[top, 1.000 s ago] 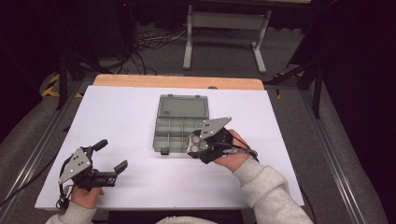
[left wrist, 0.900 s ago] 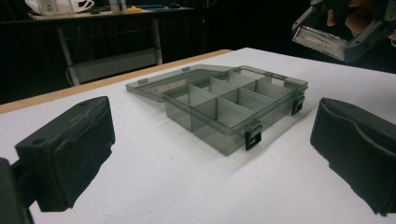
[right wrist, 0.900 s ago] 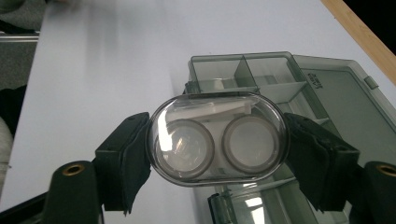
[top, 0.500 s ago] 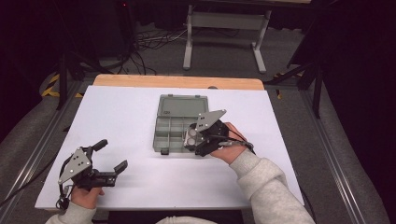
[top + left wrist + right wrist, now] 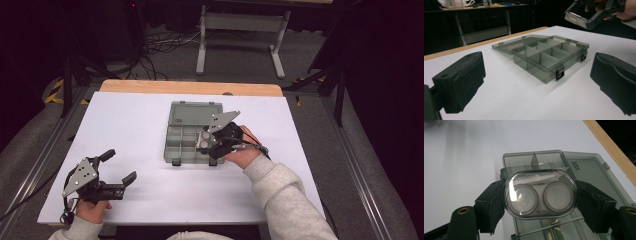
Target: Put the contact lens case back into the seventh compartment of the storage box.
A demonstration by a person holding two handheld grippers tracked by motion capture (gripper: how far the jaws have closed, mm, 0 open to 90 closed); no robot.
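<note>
Moved leftward and a little farther over the last second: right gripper [image 5: 206, 144], now hanging over the near right part of the organiser box [image 5: 187, 131] rather than beside its right edge. Clamped between its jaws, an oval clear case [image 5: 540, 194] with two round wells, held flat and well above the compartments, as seen in the right gripper view. Probably means the carry is nearly over and a drop into a compartment comes next; not yet lowered, not yet released.

Unchanged meanwhile: left gripper [image 5: 118, 170], resting at the near left of the white table [image 5: 125, 120], jaws spread wide and holding nothing, pointed toward the box from well apart.

Counted:
- one organiser box, grey and translucent, lid [image 5: 506, 45] folded flat open on the far side
- two black latches [image 5: 559, 74] on the near wall
- several compartments, all looking bare in the left gripper view; exact number hard to fix, since the right gripper hides some from above
- one clear case, two wells
- two grippers, two hands

Worth watching: case wider than some compartments, so choice of slot likely to matter.
</note>
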